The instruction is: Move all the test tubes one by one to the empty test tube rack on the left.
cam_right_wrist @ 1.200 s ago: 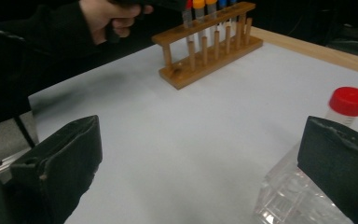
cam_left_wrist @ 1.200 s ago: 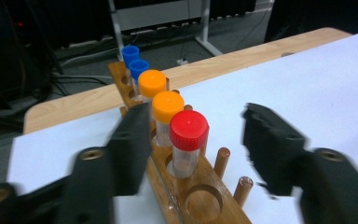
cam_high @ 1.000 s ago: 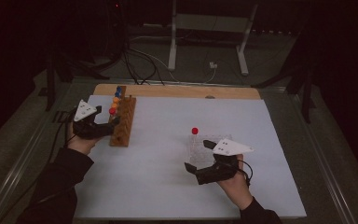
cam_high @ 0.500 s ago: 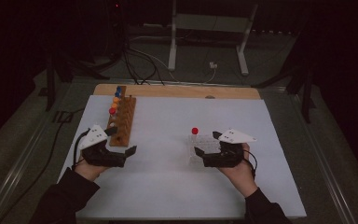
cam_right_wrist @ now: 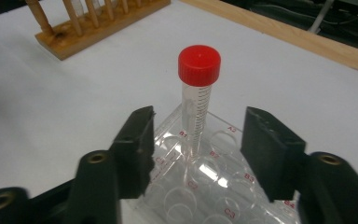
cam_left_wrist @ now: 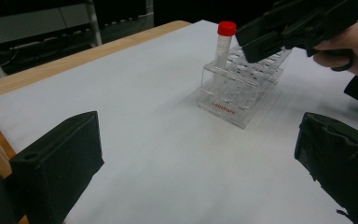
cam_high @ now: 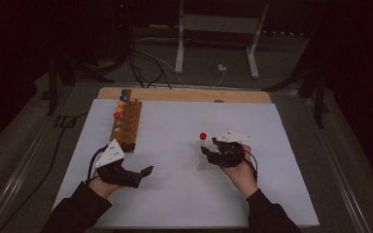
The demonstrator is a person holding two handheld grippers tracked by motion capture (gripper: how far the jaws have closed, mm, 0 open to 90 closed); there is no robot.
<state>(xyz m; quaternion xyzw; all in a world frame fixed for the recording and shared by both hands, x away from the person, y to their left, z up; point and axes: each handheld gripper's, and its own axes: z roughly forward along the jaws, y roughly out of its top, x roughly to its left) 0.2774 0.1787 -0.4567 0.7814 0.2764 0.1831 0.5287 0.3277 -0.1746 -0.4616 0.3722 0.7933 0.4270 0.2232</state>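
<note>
A clear plastic rack [cam_high: 203, 160] sits right of centre on the white table, with one red-capped tube [cam_high: 203, 138] upright in a far corner hole. My right gripper [cam_high: 210, 150] hangs low over this rack [cam_right_wrist: 223, 191]. Its jaws have just been closing and stand either side of the tube [cam_right_wrist: 197, 109] without touching it. My left gripper [cam_high: 143, 175] lies near the front left, open wide with nothing between its jaws. It points across at the clear rack [cam_left_wrist: 242, 95] and the tube [cam_left_wrist: 223, 44], where the right gripper's body [cam_left_wrist: 298, 23] hovers.
A wooden tube rack [cam_high: 126, 125] stands at the back left with red [cam_high: 117, 115], orange [cam_high: 120, 104] and blue [cam_high: 123, 92] capped tubes in it. The bare wooden table edge [cam_high: 184, 94] runs along the back. Cables and a metal stand lie on the dark floor beyond.
My left hand has drawn away from the wooden rack toward the table's front. My right hand has moved forward to the clear rack, and its jaws have narrowed around the tube.
</note>
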